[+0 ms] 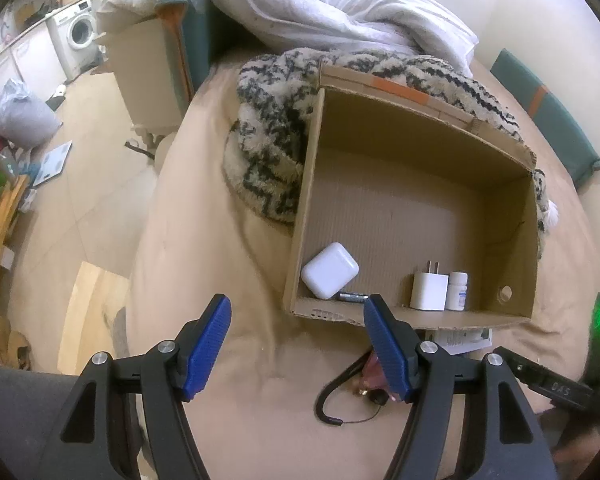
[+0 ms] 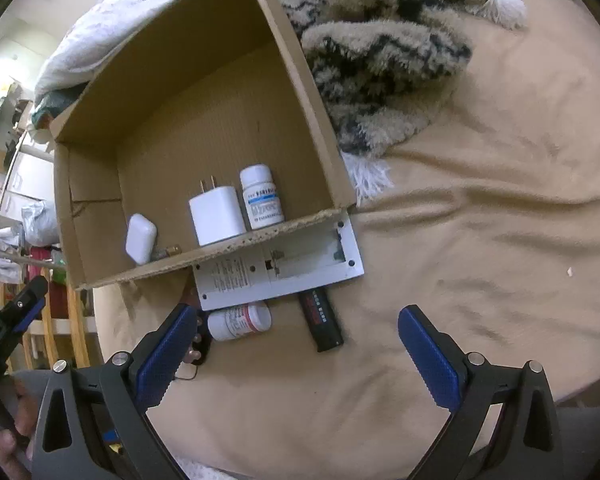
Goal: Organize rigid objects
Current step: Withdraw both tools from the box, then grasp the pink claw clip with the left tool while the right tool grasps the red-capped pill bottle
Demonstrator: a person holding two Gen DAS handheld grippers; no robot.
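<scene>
Cardboard, brown and open-topped, forms the box [image 2: 204, 80] on the tan bedsheet [image 2: 480, 240]. Along its near wall sit a white earbud case [image 2: 141, 239], a white plug charger [image 2: 216, 216] and a white pill bottle [image 2: 261, 197]. Just outside lie a white flat panel [image 2: 280, 276], a second white bottle [image 2: 240, 322] and a black battery [image 2: 321, 325]. Both the left gripper [image 1: 296, 344] and the right gripper [image 2: 296, 356] gape wide, holding nothing.
</scene>
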